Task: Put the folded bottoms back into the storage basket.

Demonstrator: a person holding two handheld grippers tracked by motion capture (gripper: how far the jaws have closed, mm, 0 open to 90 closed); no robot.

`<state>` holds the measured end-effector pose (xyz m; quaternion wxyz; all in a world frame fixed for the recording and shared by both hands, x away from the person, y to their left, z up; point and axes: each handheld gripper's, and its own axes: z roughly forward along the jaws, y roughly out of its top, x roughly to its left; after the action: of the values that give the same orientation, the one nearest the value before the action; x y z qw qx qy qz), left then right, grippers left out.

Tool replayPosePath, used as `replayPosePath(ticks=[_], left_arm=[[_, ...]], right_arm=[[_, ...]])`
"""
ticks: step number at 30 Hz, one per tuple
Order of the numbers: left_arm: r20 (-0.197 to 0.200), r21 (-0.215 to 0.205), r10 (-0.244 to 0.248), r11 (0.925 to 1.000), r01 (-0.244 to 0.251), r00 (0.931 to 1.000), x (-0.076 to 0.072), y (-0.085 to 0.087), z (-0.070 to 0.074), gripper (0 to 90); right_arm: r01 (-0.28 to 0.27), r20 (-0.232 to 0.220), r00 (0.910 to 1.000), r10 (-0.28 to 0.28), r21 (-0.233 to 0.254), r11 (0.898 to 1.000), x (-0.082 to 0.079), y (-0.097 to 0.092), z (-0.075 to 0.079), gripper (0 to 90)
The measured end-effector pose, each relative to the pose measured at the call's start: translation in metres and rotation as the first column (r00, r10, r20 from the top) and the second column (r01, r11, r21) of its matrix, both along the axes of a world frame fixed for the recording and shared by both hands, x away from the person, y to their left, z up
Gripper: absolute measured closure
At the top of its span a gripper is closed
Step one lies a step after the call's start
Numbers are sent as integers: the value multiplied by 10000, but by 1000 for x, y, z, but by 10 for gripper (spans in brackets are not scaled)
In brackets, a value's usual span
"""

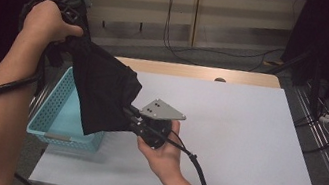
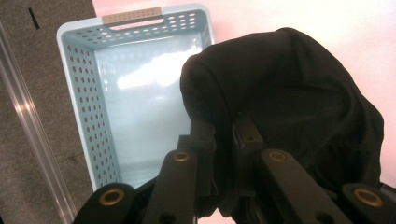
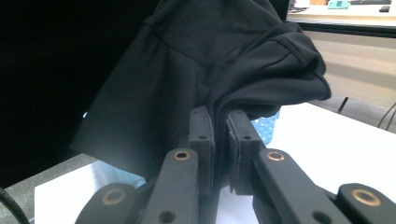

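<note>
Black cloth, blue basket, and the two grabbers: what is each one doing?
black cloth: lifted, bunched, hanging over the basket's edge, pinched by both grippers.
blue basket: upright, nothing inside.
left gripper: shut on the cloth, raised high.
right gripper: shut on the cloth, lower down.

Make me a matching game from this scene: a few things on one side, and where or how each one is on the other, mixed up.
Things:
1. cloth
2. basket
3. left gripper
4. table

States:
A. light blue, nothing inside
B. white top, under everything
C. black, hanging in the air between two grippers
D. raised, shut on the cloth above the basket

Pairs: 1-C, 2-A, 3-D, 4-B
</note>
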<state>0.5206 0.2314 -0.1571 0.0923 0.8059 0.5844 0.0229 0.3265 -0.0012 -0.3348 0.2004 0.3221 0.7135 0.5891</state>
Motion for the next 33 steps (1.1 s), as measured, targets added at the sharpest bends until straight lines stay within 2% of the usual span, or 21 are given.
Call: replayPosePath(ticks=[14,22,24,25,26,28,29,31,33], left_arm=[[113,-28,508,9987,-507,9986,3,37,-5,817],[117,129,854,9963,-855,9963,12,67,-12,817],[386,335,800,9961,-814,9960,18,75,-16,817],[725,550,805,9949,-846,9941,20,79,-20,808],[1164,872,728,9927,-833,9905,22,83,-27,758],[1925,1407,463,9873,-743,9802,25,91,-42,330],[2000,1431,479,9867,-776,9786,25,94,-46,287],[1914,1072,571,9911,-787,9799,24,99,-56,266],[1951,849,563,9936,-741,9792,22,102,-65,231]], right_arm=[[-494,-22,9988,494,35,9988,5,39,-5,826],[-924,-56,9957,925,184,9955,11,72,-9,826],[-971,-97,9952,973,269,9949,15,82,-11,823],[-917,-86,9957,918,161,9957,17,88,-13,815],[-921,-45,9957,920,-21,9958,21,95,-15,784],[-869,-475,9952,856,-253,9959,31,104,-22,559],[-710,-504,9964,687,-440,9965,34,103,-24,524],[-619,-389,9975,585,-927,9938,34,95,-25,457],[-662,-547,9967,602,-1145,9912,34,86,-28,396]])
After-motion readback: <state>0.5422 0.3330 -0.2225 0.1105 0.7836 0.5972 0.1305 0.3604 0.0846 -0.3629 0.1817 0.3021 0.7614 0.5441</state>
